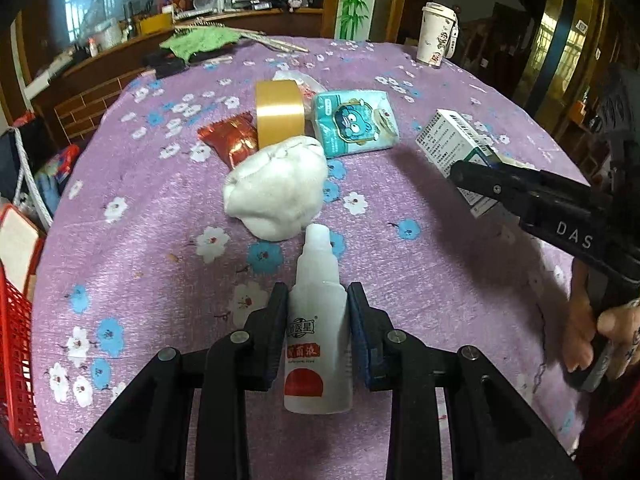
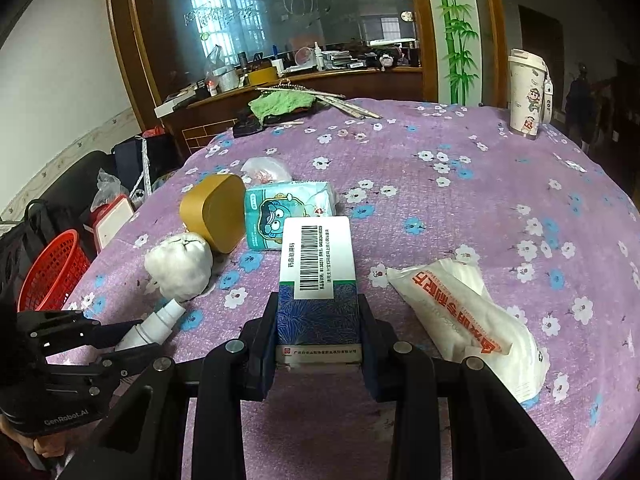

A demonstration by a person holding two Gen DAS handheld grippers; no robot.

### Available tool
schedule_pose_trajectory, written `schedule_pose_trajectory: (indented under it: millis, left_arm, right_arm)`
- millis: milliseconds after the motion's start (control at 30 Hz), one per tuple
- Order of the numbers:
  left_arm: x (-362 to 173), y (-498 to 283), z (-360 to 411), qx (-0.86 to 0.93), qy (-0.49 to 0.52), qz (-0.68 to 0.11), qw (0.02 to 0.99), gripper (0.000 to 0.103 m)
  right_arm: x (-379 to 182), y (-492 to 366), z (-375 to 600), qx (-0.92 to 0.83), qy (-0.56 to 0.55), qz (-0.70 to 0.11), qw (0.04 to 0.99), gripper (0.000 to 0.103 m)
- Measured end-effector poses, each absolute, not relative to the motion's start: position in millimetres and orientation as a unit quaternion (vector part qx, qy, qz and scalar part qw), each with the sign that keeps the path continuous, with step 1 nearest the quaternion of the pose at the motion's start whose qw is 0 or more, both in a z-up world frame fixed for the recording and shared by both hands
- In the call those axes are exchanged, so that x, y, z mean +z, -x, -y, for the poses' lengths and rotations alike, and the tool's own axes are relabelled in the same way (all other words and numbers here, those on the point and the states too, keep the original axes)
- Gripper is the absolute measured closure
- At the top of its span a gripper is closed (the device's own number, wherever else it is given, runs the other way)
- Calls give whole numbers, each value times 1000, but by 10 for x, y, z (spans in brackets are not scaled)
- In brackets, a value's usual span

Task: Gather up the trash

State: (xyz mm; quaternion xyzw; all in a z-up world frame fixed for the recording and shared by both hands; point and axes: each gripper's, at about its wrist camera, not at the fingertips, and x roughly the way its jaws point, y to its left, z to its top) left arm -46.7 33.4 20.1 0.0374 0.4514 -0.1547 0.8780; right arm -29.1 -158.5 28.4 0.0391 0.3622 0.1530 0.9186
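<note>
A: White bottle (image 1: 318,332) is clamped in the left claw (image 1: 318,312), medicine box (image 2: 318,284) clamped in the right claw (image 2: 318,320), both above the table (image 1: 420,280).

B: Mid-collection. Next I'd carry both to the red basket (image 2: 54,268) beside the table, then release.

1. The tablecloth (image 1: 400,280) is coloured purple, with white and blue flowers printed on it.
2. The small bottle (image 1: 320,328) is coloured white, with a red spot on its label.
3. The box (image 2: 318,280) is coloured white and dark blue, with black stripes printed on top.
4. The tape roll (image 1: 279,112) is coloured yellow-brown.
5. The basket (image 2: 54,268) is coloured red.
6. The tissue pack (image 1: 354,122) is coloured light blue-green.
</note>
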Motion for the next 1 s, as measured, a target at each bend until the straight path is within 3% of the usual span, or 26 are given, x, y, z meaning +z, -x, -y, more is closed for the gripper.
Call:
schedule_pose_trajectory:
  millis: [400,1000]
  left_arm:
    - [599,618,-585,-119,25,-292,949,74]
    - [562,550,-662,-80,22,-293,953,74]
  right_arm:
    - [333,351,1549,157,-31,-345,925,66]
    - [467,549,1320,163,30,-289,943,66]
